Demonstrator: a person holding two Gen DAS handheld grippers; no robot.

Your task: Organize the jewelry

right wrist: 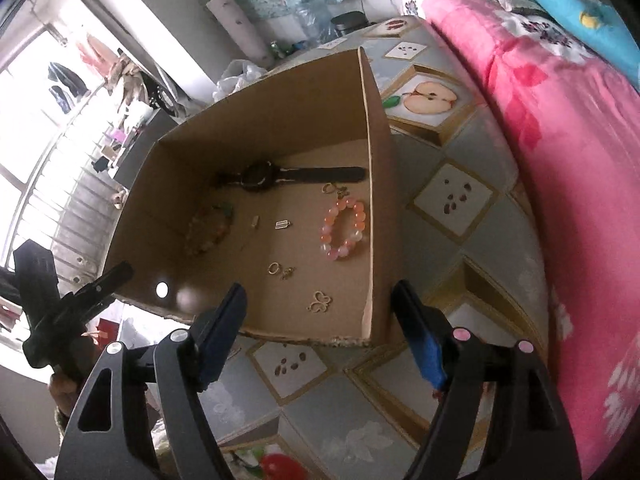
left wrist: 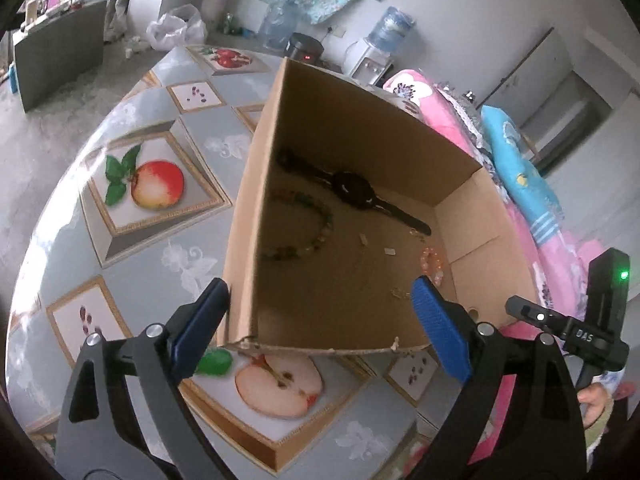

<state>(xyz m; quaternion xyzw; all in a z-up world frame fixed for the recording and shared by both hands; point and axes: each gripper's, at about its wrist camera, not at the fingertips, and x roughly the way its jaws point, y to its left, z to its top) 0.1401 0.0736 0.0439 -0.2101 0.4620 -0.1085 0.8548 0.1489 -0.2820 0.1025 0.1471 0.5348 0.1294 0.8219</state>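
Watch (right wrist: 262, 176) lengthwise along box (right wrist: 304, 92) back wall

Black grippers (left wrist: 320, 312) with blue-padded fingers (left wrist: 440, 328), silver screws.

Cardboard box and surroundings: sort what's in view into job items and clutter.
Job: cardboard box, black watch, pink bead bracelet, dark bead bracelet, butterfly charm, small ring.

Lying about: pink quilt, water dispenser, plastic bag.
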